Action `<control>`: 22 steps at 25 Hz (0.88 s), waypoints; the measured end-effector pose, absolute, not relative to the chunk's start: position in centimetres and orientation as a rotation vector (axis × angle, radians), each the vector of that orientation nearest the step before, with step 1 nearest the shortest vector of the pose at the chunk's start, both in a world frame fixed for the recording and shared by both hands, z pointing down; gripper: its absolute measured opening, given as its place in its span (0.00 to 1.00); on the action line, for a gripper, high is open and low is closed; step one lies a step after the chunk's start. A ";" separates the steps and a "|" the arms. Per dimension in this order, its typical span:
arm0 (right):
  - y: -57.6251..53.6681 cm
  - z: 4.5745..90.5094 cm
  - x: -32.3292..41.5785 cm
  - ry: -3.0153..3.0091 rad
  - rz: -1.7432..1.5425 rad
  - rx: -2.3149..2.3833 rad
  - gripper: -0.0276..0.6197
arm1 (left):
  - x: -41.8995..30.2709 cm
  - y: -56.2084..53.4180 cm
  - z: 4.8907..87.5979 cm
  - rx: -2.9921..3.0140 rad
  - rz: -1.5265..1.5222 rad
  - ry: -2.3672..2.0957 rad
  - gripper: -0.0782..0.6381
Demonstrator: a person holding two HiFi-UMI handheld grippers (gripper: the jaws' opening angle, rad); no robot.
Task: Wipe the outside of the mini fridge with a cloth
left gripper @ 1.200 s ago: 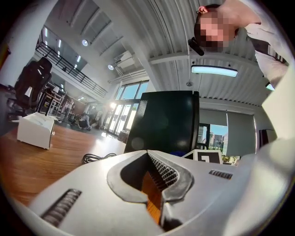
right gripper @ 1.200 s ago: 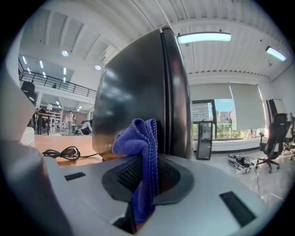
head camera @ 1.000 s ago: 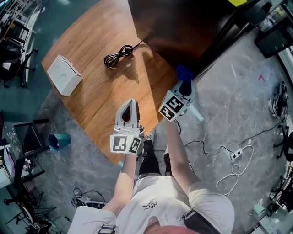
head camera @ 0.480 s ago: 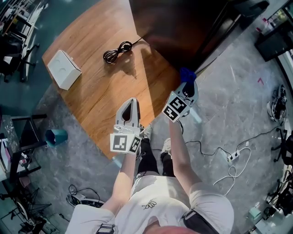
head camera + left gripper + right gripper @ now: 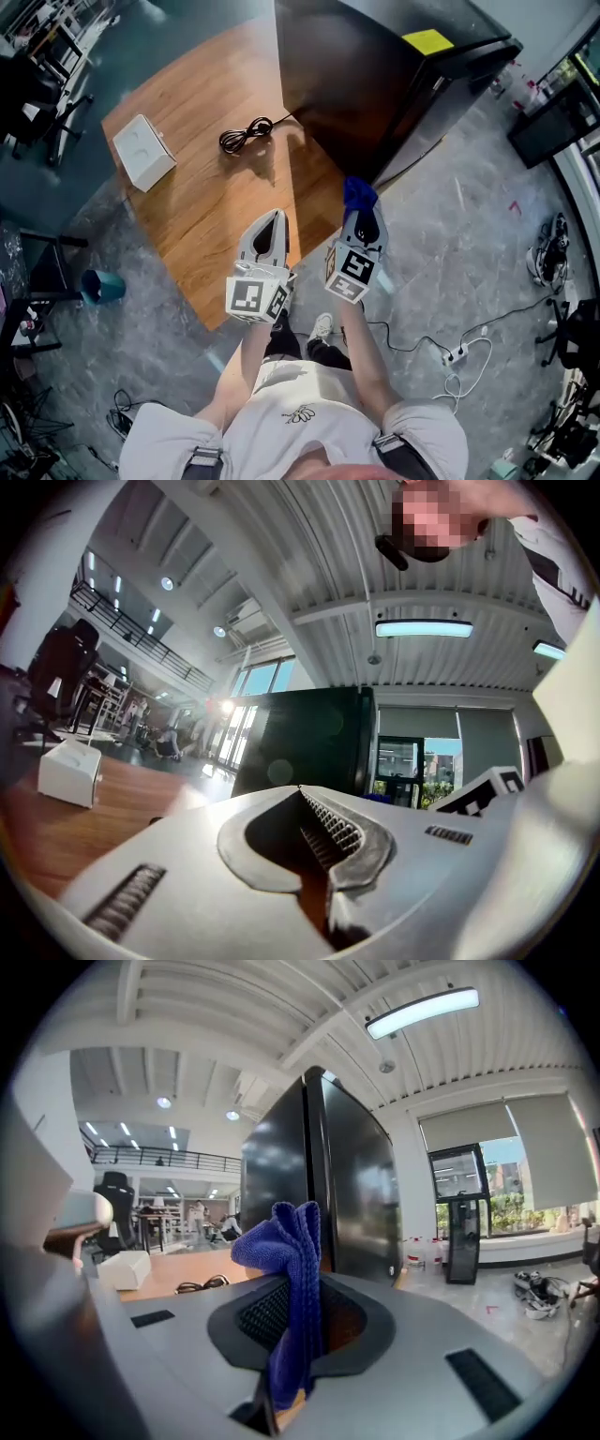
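Note:
The black mini fridge [image 5: 375, 75] stands on the far right part of the wooden table [image 5: 216, 187]; it also fills the middle of the right gripper view [image 5: 328, 1185] and shows ahead in the left gripper view [image 5: 300, 742]. My right gripper [image 5: 362, 217] is shut on a blue cloth [image 5: 357, 194], which sticks up bunched between its jaws [image 5: 291, 1269], a short way in front of the fridge's near corner. My left gripper [image 5: 267, 230] hangs over the table's near edge, jaws shut with nothing between them [image 5: 314, 832].
A coiled black cable [image 5: 246, 134] lies on the table left of the fridge, and a white box [image 5: 143, 153] sits near the table's left edge. A yellow note [image 5: 427, 41] lies on the fridge top. Cables and a power strip [image 5: 459, 352] lie on the floor.
The view has shifted back so more of the fridge shows. My right gripper with the cloth has swung left, nearer the left gripper, and now points straighter at the fridge.

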State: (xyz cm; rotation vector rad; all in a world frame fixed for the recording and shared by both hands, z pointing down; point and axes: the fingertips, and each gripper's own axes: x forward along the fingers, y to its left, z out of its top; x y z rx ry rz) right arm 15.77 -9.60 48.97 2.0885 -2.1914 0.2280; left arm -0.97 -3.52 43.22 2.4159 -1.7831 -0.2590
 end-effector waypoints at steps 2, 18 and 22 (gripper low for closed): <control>-7.4 45.7 15.6 -2.283 0.234 2.036 0.14 | 0.2 -2.9 40.9 2.465 -0.249 -1.766 0.12; 7.6 35.1 18.2 -2.646 0.044 1.715 0.14 | 3.2 7.2 33.3 2.554 -0.301 -1.900 0.12; 9.6 35.6 18.4 -2.693 0.042 1.678 0.14 | 3.8 9.1 33.2 2.533 -0.330 -1.921 0.12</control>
